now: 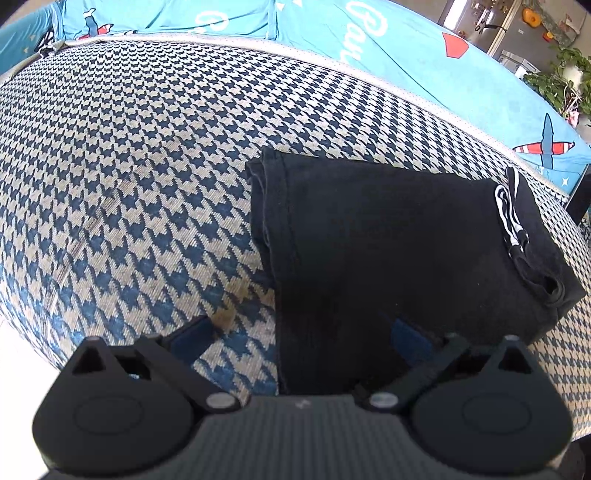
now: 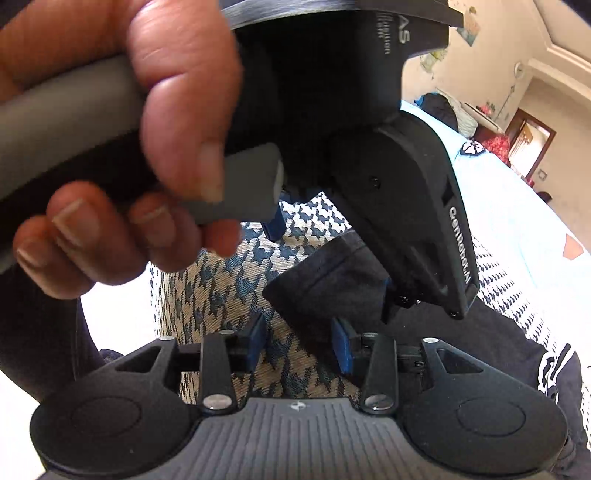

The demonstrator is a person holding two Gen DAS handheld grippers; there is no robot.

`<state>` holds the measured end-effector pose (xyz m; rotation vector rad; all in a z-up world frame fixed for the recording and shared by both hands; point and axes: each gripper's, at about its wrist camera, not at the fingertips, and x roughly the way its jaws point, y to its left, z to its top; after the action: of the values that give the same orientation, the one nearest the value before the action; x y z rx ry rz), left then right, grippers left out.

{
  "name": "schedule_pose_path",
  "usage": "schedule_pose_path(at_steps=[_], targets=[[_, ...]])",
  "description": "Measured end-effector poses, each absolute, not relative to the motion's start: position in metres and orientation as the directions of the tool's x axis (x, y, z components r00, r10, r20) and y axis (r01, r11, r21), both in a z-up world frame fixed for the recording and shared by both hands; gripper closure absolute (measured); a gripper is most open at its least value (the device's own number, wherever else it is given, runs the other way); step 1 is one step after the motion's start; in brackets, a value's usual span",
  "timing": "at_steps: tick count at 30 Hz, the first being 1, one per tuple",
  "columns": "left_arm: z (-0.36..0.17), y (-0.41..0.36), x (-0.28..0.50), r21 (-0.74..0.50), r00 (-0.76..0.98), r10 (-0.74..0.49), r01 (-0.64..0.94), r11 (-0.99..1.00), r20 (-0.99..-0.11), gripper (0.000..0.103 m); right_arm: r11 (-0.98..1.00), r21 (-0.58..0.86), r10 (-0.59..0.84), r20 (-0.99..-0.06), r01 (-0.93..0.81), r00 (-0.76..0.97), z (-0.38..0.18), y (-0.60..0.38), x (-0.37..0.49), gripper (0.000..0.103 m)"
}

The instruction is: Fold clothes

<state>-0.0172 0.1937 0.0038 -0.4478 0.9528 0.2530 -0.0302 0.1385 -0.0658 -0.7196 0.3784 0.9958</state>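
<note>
A black garment [image 1: 388,251], folded into a thick rectangle, lies on the houndstooth cushion [image 1: 129,166]; white print [image 1: 508,210] shows at its far right end. My left gripper [image 1: 301,336] is open wide and straddles the garment's near left edge: one finger [image 1: 192,332] is over the cushion, the other [image 1: 410,339] over the black cloth. In the right wrist view, a hand [image 2: 155,122] holds that left gripper [image 2: 330,254] by its grey handle above the garment's corner [image 2: 325,280]. My right gripper [image 2: 298,345] is open low over the cushion [image 2: 221,295], beside that corner, with nothing between its fingers.
A turquoise printed cover [image 1: 424,74] drapes the sofa back behind the cushion. Potted plants [image 1: 565,81] and a fridge [image 1: 517,33] stand at the far right. White floor [image 1: 14,350] shows past the cushion's near left edge. A doorway [image 2: 528,144] lies across the room.
</note>
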Motion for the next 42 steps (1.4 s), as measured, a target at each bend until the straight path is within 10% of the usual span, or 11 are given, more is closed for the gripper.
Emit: schedule_pose_path(at_steps=[4,15,24,31,42], targets=[[0.005,0.206,-0.02,-0.339,0.577,-0.04,-0.42,0.842,-0.816,0.0,0.388,-0.357,0.63,-0.57,-0.85,0.527,-0.061,0.137,-0.022,0.096],[0.002,0.232,-0.012,-0.643,0.643,-0.306,-0.388,0.66,-0.702,0.0,0.524,-0.175,0.679,-0.506,-0.834,0.532,-0.033,0.119,0.012,0.097],[0.005,0.221,-0.008,-0.65,0.67,-0.312,-0.338,0.68,-0.674,0.013,0.48,-0.205,0.654,-0.564,-0.853,0.504,-0.039,0.107,0.016,0.097],[0.007,0.224,-0.013,-0.663,0.68,-0.315,-0.336,0.669,-0.662,0.012,0.428,-0.316,0.638,-0.558,-0.847,0.531,-0.055,0.121,0.01,0.067],[0.014,0.223,-0.015,-0.692,0.697,-0.342,-0.306,0.654,-0.63,0.009,0.417,-0.375,0.612,-0.557,-0.828,0.561,-0.078,0.137,0.012,0.066]])
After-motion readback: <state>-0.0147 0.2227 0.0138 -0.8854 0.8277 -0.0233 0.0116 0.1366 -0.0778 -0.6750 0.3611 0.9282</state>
